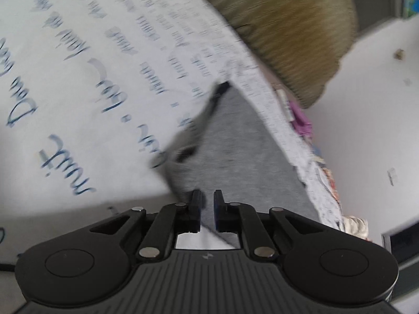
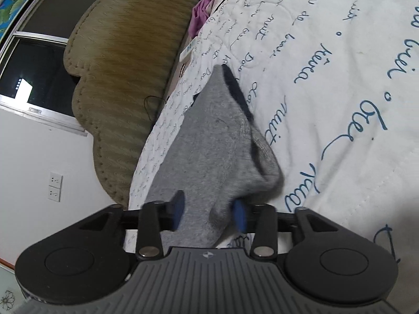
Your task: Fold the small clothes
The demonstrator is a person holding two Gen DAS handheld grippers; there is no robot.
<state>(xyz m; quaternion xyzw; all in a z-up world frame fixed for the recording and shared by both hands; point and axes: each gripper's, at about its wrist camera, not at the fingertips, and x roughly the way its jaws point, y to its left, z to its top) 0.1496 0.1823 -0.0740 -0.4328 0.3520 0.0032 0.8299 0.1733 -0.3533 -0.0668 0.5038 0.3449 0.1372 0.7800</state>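
Right gripper (image 2: 209,216): fingers apart, straddling the near end of the grey garment (image 2: 209,144), not clamped.
Left gripper (image 1: 207,209): fingers nearly together, pinching a grey edge.
Garment axis: runs from lower centre toward upper centre, away from both grippers, over the bed (image 2: 340,78).
Nearer: cannot tell.

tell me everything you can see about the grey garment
The grey garment looks like soft heathered knit with dark navy trim along one edge. It lies stretched over the white quilt printed with blue script, near the bed's edge. Its near end is bunched between the fingers of the right gripper, which stand wide apart. In the blurred left view, the left gripper has its narrowly gapped fingers at the cloth's near edge; a firm pinch cannot be confirmed.
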